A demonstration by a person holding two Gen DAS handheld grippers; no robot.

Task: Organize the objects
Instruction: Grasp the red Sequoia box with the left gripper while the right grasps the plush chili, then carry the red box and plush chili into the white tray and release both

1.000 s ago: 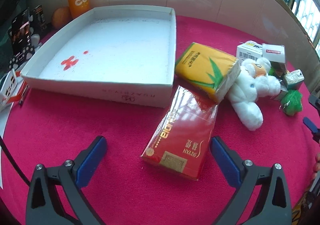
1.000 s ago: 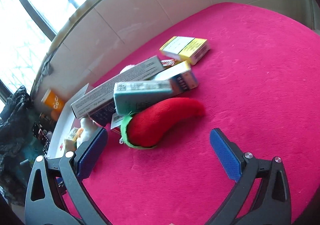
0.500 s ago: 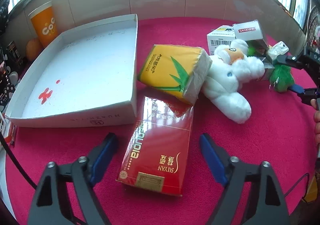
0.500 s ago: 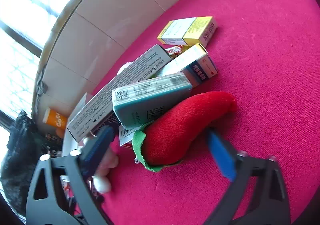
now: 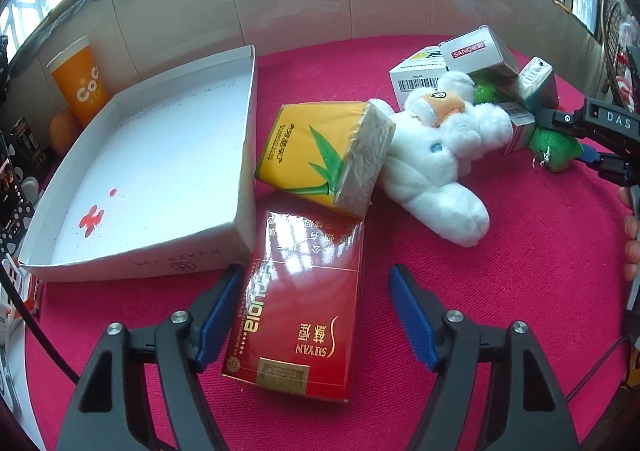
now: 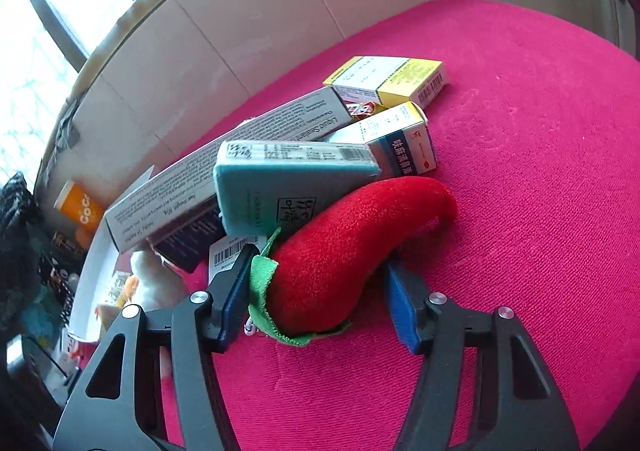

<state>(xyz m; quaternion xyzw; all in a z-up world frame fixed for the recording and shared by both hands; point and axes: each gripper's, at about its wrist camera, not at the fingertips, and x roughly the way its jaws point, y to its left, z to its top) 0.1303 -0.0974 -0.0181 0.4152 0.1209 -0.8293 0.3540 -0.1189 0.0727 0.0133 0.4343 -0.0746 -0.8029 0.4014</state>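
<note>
1. The white tray [image 5: 168, 155] holds nothing; every object lies outside it on the table [image 5: 520, 271].
2. The left gripper [image 5: 316, 315] has been closing, jaws apart astride the red carton [image 5: 300, 303].
3. The right gripper [image 6: 320, 291] has been closing around the plush chili [image 6: 352, 243], jaws not visibly clamped.

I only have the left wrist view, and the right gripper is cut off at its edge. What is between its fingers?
Observer: A red plush chili lies between the right gripper's pads. Its jaws have just been closing. I cannot tell whether they press yet.
Operator: Is anything resting on it?
Observer: A teal box seems to lean on its upper side.
Operator: And at its tip?
Observer: A blue and white box lies just behind the tip.
</note>
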